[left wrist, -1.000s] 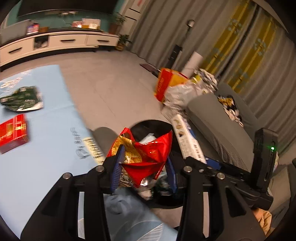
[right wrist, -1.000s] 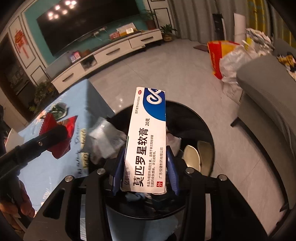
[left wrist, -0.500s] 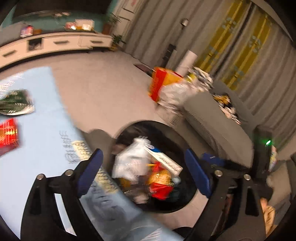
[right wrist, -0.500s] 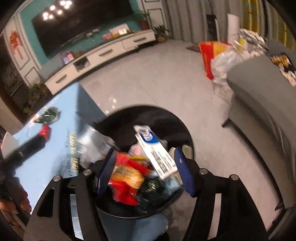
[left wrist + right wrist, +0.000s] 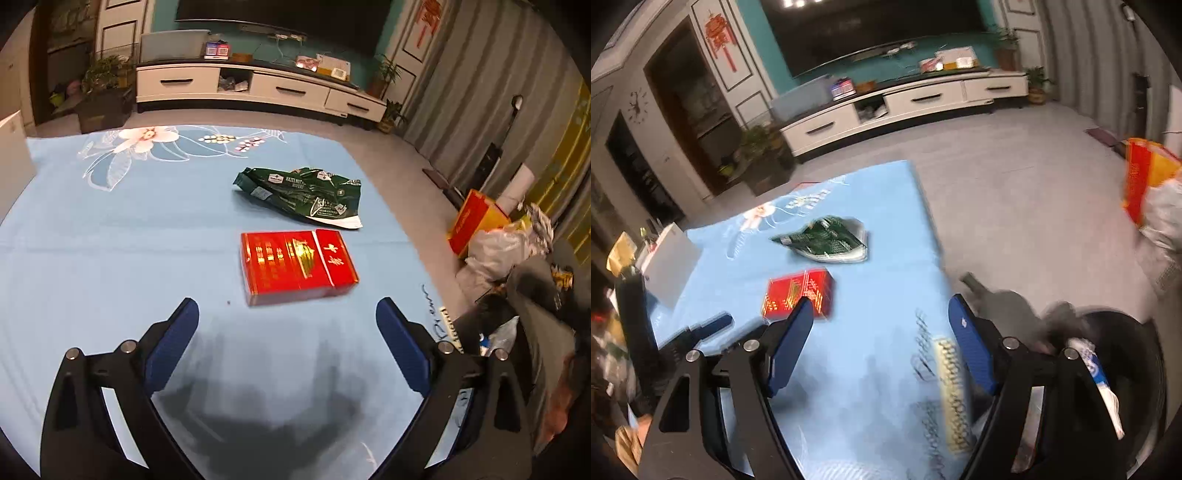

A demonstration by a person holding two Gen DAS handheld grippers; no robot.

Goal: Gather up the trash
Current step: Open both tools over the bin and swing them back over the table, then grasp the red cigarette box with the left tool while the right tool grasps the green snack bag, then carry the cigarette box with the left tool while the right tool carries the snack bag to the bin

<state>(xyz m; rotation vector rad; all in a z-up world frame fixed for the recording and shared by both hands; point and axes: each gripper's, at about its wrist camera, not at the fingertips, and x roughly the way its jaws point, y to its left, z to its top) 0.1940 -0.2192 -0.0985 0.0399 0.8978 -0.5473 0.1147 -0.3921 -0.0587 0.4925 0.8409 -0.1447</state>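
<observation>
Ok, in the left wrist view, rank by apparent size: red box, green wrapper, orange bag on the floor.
1. red box and green wrapper: about equal; the box lies nearer, so unsure.
2. orange bag: smallest, partly hidden and farther off.

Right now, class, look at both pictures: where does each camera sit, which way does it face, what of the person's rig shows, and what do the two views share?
Left wrist view: sits on the left gripper, tilted down over the light blue floral tablecloth; its open, empty jaws show.
Right wrist view: sits on the right gripper, tilted down at the table's edge beside the black round trash bin; its open, empty jaws show.
Shared: the flat red cardboard box, the crumpled green foil wrapper, the white TV cabinet.
</observation>
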